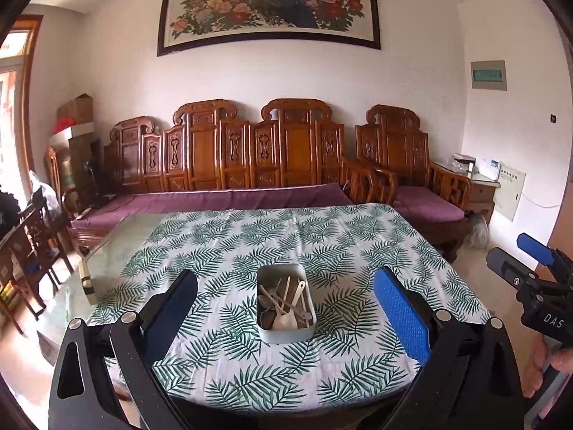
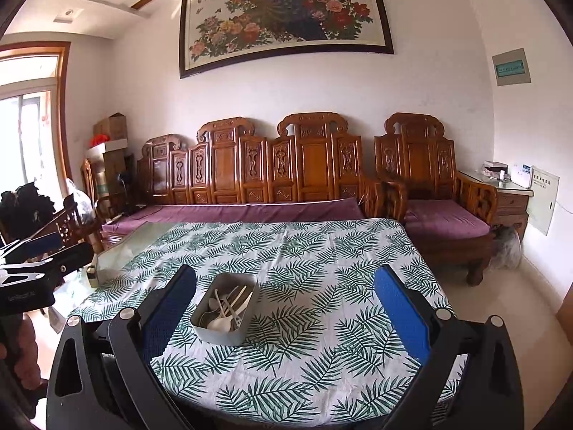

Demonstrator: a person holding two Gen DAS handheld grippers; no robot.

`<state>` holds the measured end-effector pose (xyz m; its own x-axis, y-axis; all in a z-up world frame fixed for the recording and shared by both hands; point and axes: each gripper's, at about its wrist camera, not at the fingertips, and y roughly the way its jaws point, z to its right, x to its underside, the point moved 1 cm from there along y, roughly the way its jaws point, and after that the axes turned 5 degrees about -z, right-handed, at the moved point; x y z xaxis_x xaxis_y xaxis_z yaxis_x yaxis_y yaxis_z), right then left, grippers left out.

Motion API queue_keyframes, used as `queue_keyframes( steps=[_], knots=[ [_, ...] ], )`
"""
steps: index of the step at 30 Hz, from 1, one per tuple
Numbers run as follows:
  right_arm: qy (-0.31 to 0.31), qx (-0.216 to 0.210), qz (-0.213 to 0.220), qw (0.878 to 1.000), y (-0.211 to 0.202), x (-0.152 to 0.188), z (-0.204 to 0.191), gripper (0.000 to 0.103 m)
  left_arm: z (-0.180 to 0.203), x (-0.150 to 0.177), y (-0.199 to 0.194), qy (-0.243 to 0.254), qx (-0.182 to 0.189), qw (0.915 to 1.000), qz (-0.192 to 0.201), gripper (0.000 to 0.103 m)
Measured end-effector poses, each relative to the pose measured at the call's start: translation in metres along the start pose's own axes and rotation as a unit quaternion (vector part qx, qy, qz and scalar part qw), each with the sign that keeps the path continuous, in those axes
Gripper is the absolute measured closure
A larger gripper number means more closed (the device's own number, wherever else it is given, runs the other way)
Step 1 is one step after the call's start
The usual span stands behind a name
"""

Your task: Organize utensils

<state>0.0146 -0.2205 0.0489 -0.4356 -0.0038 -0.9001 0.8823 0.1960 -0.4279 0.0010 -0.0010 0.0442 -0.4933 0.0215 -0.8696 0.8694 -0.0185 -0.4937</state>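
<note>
A grey metal box (image 1: 285,333) stands on the fern-print tablecloth (image 1: 250,243) and holds several pale spoons and other utensils (image 1: 286,304). My left gripper (image 1: 286,308) is open and empty, its blue pads wide apart on either side of the box, held back above the table's near edge. In the right wrist view the same box (image 2: 225,335) with its utensils (image 2: 229,308) sits left of centre. My right gripper (image 2: 286,308) is open and empty, to the right of the box. Each gripper shows at the other view's edge: the right one (image 1: 530,261), the left one (image 2: 46,251).
Bare glass tabletop (image 1: 107,251) lies left of the cloth, with a small cream and black object (image 1: 87,281) at its edge. A carved wooden sofa (image 1: 229,150) with purple cushions stands behind the table. Dark chairs (image 1: 32,236) stand at the left.
</note>
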Motion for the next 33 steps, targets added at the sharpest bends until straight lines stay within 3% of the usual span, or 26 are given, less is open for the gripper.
queue_keyframes(
  steps=[33],
  knots=[
    [0.001,-0.001,-0.005,1.0,0.0,0.004,0.0,0.003,0.008,0.002,-0.011,0.002,0.004,0.9999,0.016,0.008]
  ],
)
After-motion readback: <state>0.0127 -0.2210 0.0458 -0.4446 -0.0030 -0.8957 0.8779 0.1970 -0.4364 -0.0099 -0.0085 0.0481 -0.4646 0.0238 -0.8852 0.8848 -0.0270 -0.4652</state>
